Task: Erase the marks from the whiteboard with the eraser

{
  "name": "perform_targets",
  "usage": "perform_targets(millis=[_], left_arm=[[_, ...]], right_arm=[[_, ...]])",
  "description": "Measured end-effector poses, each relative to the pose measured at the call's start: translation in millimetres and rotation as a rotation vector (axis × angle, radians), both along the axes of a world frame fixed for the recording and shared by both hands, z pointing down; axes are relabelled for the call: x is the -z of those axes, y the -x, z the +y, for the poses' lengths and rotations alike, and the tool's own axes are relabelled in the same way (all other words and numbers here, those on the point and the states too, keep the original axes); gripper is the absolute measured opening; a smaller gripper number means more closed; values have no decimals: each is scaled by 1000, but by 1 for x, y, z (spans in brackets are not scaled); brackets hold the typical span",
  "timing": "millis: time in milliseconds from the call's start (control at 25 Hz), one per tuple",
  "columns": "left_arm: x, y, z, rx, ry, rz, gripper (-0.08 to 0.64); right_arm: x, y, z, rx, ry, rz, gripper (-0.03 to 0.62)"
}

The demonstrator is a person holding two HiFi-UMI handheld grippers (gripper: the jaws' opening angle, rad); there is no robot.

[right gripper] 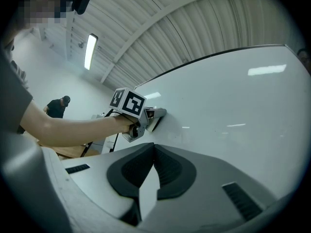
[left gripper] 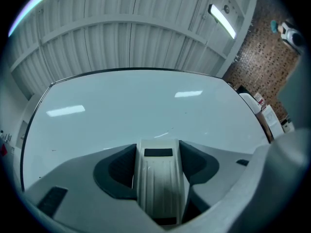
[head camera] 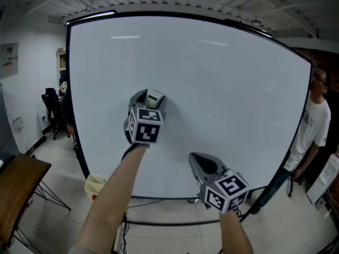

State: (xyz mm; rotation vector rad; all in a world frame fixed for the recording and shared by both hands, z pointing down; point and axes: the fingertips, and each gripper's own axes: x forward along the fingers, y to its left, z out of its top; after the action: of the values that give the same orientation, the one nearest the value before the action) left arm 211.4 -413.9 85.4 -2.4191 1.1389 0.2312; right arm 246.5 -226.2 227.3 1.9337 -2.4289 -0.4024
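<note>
Wiping step: the eraser (left gripper: 160,178) is clamped in the left tongs (head camera: 150,100) and held at the surface of the whiteboard (head camera: 228,83), left of its middle. The right tongs (right gripper: 154,147) are closed together with nothing in them, lower and to the right. Hardly any marks can be made out. The next stroke is judged to call for flat, steady pressure over any faint residue.

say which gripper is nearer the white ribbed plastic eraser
Left. The left gripper holds the eraser between its jaws; the right gripper, shut and empty, is lower right of it.
</note>
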Motion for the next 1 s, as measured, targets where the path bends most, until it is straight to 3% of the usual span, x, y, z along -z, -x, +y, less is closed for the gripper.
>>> perform_targets(millis=[320,640,1000], left_arm=[[-12,18,13,-28,47,-16,268],[-20,82,16,-32,68,16,270],[-46,155,-2,26,108,16,270]], right_arm=[[-3,21,-4,37,0,-19,-11],[-8,78,-28,141,17,-28,-11],[-16,140,-56,256,37,-28,-11]])
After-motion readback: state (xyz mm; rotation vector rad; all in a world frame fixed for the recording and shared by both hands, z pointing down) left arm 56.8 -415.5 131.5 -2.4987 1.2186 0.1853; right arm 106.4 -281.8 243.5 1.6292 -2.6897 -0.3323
